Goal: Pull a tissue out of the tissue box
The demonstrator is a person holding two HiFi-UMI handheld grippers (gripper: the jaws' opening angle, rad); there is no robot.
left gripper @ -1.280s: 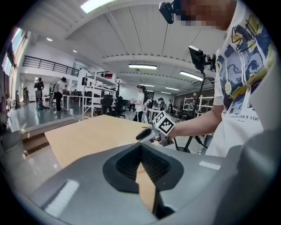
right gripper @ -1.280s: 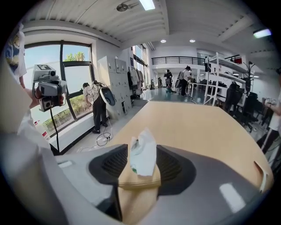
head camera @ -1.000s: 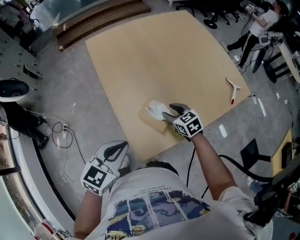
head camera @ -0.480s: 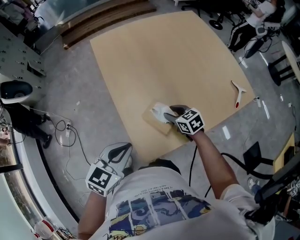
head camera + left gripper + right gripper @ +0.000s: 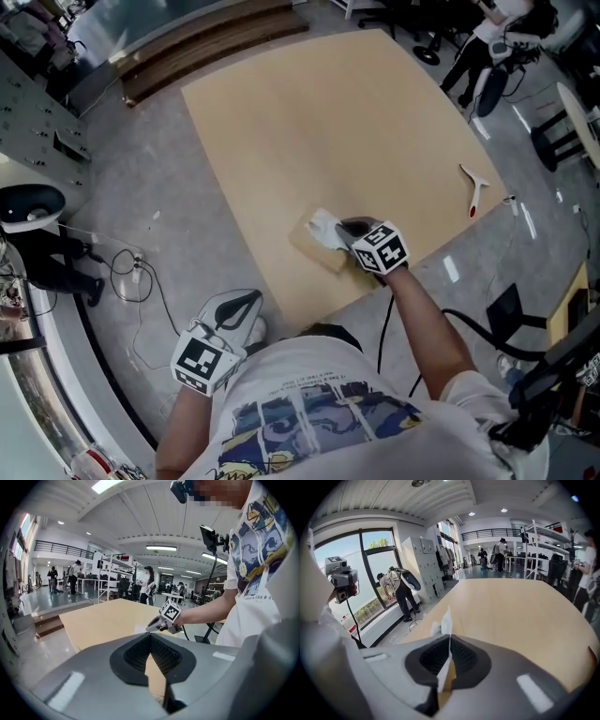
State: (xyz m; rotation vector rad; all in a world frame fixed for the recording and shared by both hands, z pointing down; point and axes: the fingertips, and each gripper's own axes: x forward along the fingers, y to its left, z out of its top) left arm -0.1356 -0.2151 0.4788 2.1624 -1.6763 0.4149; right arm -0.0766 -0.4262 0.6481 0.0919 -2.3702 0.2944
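White tissue [image 5: 322, 223], one, between right gripper's [image 5: 343, 227] just-closed jaws, atop one tissue box [image 5: 314, 249].

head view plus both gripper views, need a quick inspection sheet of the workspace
surface: tan table, flat top.
job's things: tissue box near the table's near edge, white tissue standing up from it.
clutter: white tool with a red tip by the table's right edge.
grippers: right gripper has just closed its jaws on the tissue; left gripper shut, empty, over the floor.
cables: black cable by the right arm; loose cables on the floor.
surroundings: wooden boards beyond the table, people further off.
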